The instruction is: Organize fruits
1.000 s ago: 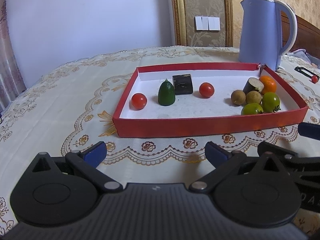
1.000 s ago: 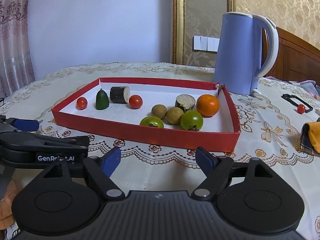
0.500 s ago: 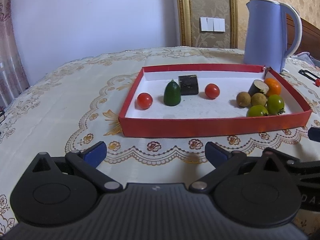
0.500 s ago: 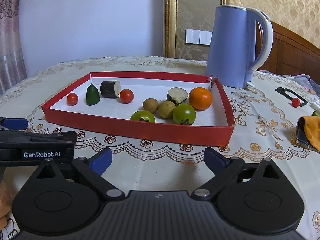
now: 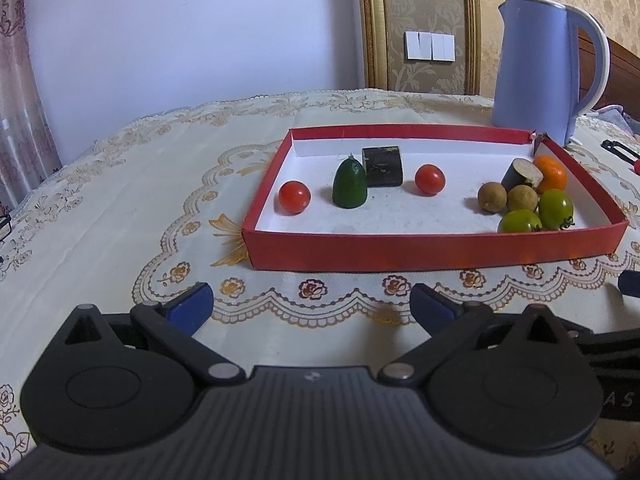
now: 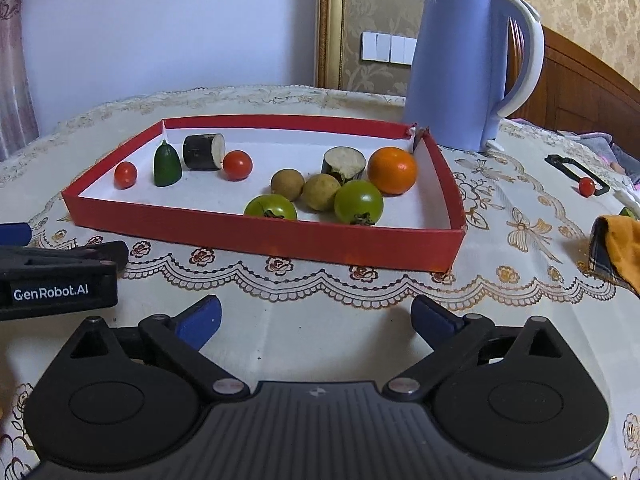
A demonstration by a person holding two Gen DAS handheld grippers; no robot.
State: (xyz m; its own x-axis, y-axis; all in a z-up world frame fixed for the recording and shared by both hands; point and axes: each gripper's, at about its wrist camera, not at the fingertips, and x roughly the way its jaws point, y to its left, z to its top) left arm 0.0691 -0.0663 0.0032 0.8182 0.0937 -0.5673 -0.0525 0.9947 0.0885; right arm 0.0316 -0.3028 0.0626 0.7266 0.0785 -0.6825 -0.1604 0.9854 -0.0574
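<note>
A red tray (image 5: 400, 248) (image 6: 280, 240) sits on the tablecloth. Inside at the left are a red tomato (image 5: 295, 197), a green cucumber tip (image 5: 350, 184), a dark eggplant piece (image 5: 382, 167) and a second red tomato (image 5: 429, 179). At the right are two brown longans (image 6: 287, 184), two green tomatoes (image 6: 358, 201), an eggplant piece (image 6: 344, 164) and an orange (image 6: 392, 170). My left gripper (image 5: 311, 306) and right gripper (image 6: 317, 316) are both open and empty, in front of the tray's near wall.
A blue kettle (image 6: 468, 68) stands behind the tray's right corner. At the far right lie a small red tomato (image 6: 587, 186) by a black clip and an orange cloth (image 6: 618, 248). The left gripper's body (image 6: 60, 280) lies at the right view's left edge.
Both grippers have drawn back a little from the tray and stayed open. The right gripper's jaws widened slightly. Nothing in the tray moved.
</note>
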